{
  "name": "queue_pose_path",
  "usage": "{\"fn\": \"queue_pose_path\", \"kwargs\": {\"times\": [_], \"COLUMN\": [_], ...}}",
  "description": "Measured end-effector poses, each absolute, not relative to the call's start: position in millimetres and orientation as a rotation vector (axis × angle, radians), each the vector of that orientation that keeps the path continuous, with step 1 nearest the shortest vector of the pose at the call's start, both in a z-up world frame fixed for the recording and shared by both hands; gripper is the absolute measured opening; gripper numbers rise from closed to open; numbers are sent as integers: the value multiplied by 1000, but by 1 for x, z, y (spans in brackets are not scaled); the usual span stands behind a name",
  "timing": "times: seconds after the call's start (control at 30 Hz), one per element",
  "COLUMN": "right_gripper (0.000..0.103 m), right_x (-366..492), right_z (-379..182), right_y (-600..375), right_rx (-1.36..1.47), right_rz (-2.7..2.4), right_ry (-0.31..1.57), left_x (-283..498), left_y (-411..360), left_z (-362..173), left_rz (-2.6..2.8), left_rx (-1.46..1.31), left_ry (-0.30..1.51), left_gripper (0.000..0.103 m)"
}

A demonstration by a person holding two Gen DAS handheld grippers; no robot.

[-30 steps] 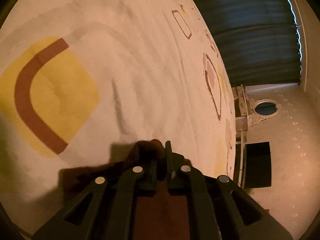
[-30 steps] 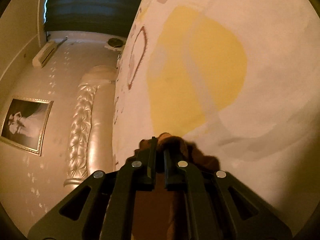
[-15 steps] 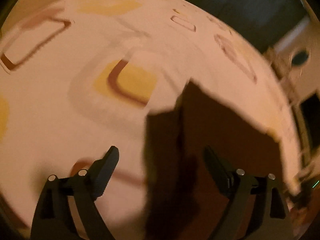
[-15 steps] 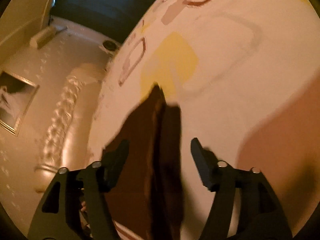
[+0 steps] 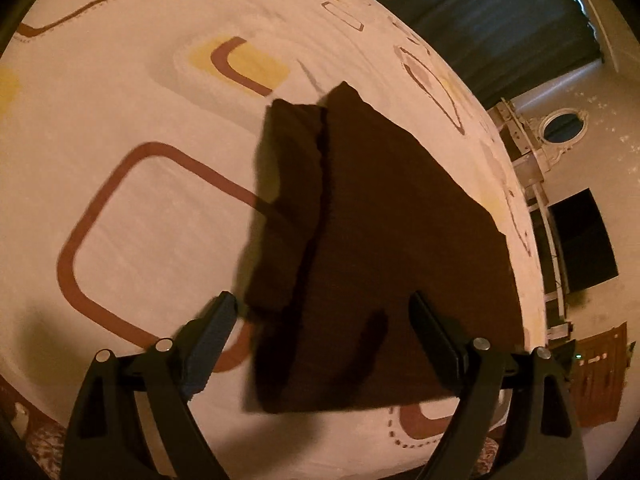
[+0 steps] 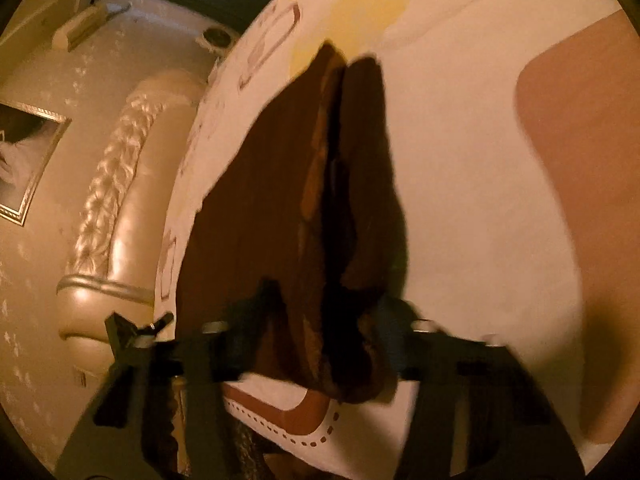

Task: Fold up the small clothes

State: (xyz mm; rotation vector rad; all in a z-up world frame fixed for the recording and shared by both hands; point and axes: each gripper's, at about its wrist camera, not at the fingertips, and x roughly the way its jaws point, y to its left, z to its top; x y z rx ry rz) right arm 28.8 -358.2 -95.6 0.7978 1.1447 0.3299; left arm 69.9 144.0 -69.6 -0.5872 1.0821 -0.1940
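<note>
A dark brown folded garment [image 5: 376, 240] lies flat on the patterned bedsheet [image 5: 140, 220], with a narrower folded strip along its left side. My left gripper [image 5: 320, 320] hangs open above its near edge, holding nothing. The same garment shows in the right wrist view [image 6: 304, 208], with a fold seam running down its middle. My right gripper [image 6: 324, 312] is open over its near end, blurred by motion, holding nothing.
The bed's sheet is cream with yellow and brown rounded squares. A padded cream headboard [image 6: 120, 184] stands left of the bed in the right wrist view. Dark curtains [image 5: 500, 20], a mirror [image 5: 560, 128] and a dark screen [image 5: 580, 240] lie beyond the bed's right edge.
Both grippers were shut on the brown garment against the sheet one second ago. They opened, let it go and drew back upward. The garment now lies folded on the bed.
</note>
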Motion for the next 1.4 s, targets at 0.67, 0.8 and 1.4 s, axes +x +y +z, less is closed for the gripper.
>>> {"fn": "queue_pose_path", "kwargs": {"times": [0.67, 0.8, 1.4], "right_gripper": [23, 28, 32], "right_x": [5, 1, 25], "right_z": [-93, -63, -82], "right_y": [-375, -379, -177], "right_rx": [809, 702, 639], "right_rz": [289, 173, 590], "right_ry": [1168, 1091, 1153], "left_x": [80, 90, 182], "left_y": [141, 152, 155], "left_z": [-66, -61, -70], "left_rz": [-157, -172, -228], "left_rx": [-451, -468, -540], "left_ry": [1109, 1075, 1112], "left_gripper": [44, 56, 59]}}
